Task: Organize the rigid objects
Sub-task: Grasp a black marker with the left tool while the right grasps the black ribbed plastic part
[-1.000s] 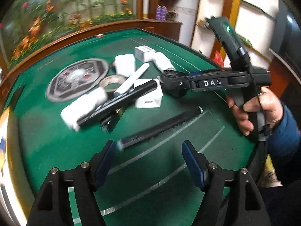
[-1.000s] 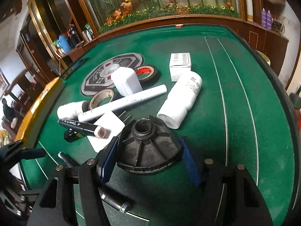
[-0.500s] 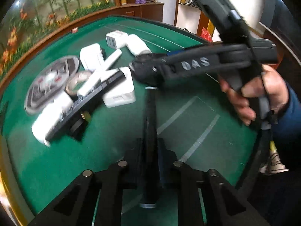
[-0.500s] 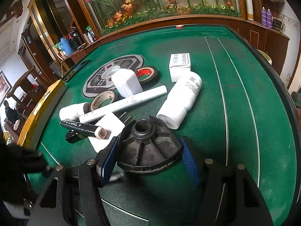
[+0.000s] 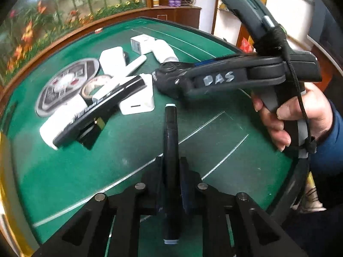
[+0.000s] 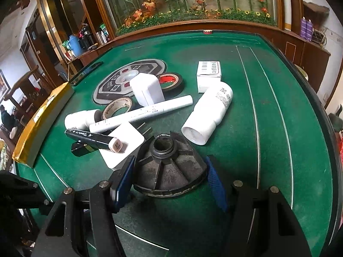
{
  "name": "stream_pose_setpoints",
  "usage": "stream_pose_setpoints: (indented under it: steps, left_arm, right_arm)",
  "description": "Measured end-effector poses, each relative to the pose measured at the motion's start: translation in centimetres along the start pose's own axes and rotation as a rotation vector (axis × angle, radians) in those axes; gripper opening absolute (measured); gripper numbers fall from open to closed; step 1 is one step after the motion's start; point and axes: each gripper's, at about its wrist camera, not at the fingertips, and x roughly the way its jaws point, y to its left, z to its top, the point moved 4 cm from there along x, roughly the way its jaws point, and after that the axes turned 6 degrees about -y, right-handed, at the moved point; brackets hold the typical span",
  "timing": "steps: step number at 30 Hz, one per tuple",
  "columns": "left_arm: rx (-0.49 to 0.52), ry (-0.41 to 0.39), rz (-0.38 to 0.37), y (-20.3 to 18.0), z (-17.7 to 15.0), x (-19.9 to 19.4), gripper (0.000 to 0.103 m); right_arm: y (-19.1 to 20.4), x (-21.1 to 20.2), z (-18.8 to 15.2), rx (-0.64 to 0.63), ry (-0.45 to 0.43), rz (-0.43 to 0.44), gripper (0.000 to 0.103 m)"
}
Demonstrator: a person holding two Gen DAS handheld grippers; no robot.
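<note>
— Starting big: what's altered on the green bench (image 6: 268, 128)?

— A second ago the left gripper (image 5: 171, 162) hung wide open over a black pen (image 5: 170, 128) lying flat. Now its fingers are pinched tight on that pen, barrel pointing straight ahead. One stray is collected.

— And the right gripper (image 6: 169, 171)?

— Unchanged: fingers spread wide, pressed against the rim of the black ribbed cap (image 6: 167, 165), which seems lifted just over the pile.

— Count the rest.

— One grey emblem plate (image 6: 107, 87), two white bottles (image 6: 210, 111) (one much smaller), two white plug blocks (image 6: 148, 90), one barcoded box (image 6: 209, 76), two tape rolls (image 6: 175, 85), two markers (image 6: 145, 112), all clustered mid-bench, unsorted.
</note>
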Motion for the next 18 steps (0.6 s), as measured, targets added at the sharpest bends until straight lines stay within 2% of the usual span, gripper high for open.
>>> stream_pose_setpoints:
  steps: [2, 7, 12, 18]
  left_arm:
    - [-0.063, -0.006, -0.052, 0.7, -0.2, -0.5, 0.014]
    - [-0.129, -0.059, -0.058, 2.1, -0.3, -2.7, 0.014]
    - [-0.176, -0.102, -0.039, 3.8, -0.1, -4.2, 0.014]
    - [-0.218, -0.150, -0.023, 5.4, -0.3, -5.8, 0.014]
  right_arm:
    - [-0.6, -0.2, 0.1, 0.064, 0.001, 0.055, 0.063]
    - [-1.6, -1.1, -0.1, 0.178, -0.015, 0.160, 0.063]
    - [-0.7, -2.6, -0.7, 0.212, -0.042, 0.223, 0.063]
    - [1.4, -3.7, -0.4, 0.185, -0.060, 0.266, 0.064]
